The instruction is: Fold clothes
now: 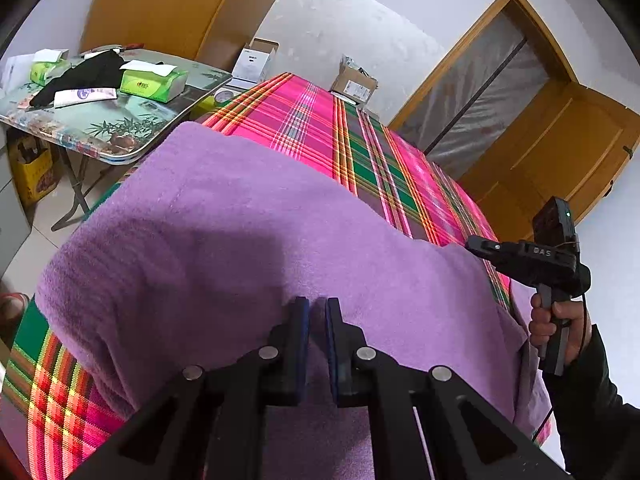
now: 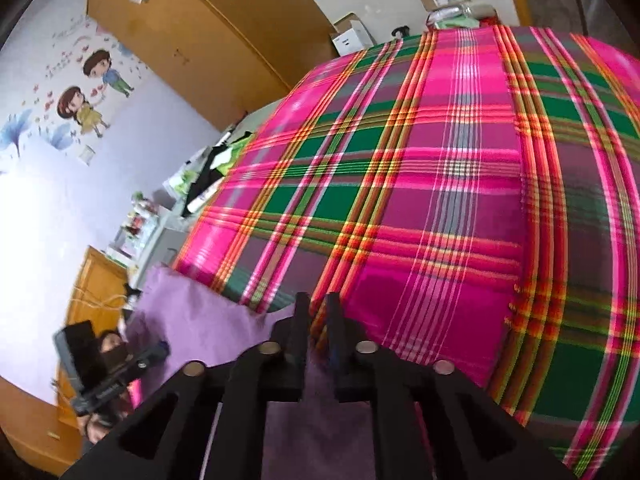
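Note:
A purple cloth (image 1: 224, 240) lies spread on a bed with a pink and green plaid cover (image 1: 320, 120). My left gripper (image 1: 317, 307) hovers over the cloth's near part, its jaws nearly shut with a narrow gap and nothing clearly between them. My right gripper (image 2: 318, 304) sits at the cloth's edge (image 2: 192, 316) where it meets the plaid cover (image 2: 440, 200); its jaws are also close together. The right gripper also shows in the left wrist view (image 1: 476, 245), held by a hand at the cloth's right side.
A folding table (image 1: 120, 128) with tissue packs (image 1: 154, 84) and a black garment stands left of the bed. Cardboard boxes (image 1: 354, 84) sit beyond the bed by the wall. A wooden door (image 1: 560, 152) is at right. A wardrobe (image 2: 208, 32) stands at the back.

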`<state>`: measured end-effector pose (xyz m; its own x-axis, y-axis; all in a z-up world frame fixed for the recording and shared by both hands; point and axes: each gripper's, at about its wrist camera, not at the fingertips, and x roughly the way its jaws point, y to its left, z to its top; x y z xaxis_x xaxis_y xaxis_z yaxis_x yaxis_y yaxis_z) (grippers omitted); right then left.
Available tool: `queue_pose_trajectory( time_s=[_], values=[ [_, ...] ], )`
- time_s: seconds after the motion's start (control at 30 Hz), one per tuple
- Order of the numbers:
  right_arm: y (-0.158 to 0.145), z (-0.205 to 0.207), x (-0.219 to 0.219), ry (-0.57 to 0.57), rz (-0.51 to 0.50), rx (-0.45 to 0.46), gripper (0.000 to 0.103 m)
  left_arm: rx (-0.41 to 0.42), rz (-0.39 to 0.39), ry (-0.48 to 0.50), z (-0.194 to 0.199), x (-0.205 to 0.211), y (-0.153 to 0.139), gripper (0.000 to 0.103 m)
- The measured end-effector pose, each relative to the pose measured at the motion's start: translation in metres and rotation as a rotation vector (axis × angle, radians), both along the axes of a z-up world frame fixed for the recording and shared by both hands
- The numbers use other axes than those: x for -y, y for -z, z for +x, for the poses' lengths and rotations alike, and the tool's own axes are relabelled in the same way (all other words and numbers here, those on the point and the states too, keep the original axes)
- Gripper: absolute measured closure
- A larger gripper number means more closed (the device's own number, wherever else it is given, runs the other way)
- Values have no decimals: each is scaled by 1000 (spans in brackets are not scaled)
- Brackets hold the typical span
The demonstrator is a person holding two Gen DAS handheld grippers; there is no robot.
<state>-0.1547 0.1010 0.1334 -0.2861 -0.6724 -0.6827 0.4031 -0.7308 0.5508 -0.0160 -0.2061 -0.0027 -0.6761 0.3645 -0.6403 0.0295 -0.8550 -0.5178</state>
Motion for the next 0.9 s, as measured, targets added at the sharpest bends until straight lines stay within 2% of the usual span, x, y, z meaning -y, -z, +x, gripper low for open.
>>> queue_pose_trajectory(
  time_s=[0.13,0.27,0.3,0.33,0.4,0.5,0.63,0.73,0.9],
  values=[
    [-1,12,-3,-73,7,3,74,-2,9,-1,0,1,1,94],
    [10,19,-3,-98,69,7,73,-2,5,-1,-1,0,1,94],
    [11,21,-3,-95,92,-4,78,-2,5,0,-1,0,2,94],
    [12,22,-3,-90,119,-18,99,-2,4,0,-1,1,2,94],
    [14,24,-2,-80,171,-48,101,-1,1,1,0,0,1,94],
    [14,23,-9,-11,234,-70,99,10,-49,6,1,-6,-3,94],
    [-10,34,-18,18,193,-149,95,13,-94,39,-4,-14,-20,94],
    [-26,46,2,-36,153,-207,81,-26,-146,56,-21,-22,-43,94],
    [-24,51,60,-160,135,-188,82,-20,-217,89,-60,-38,-51,94]
  ],
)
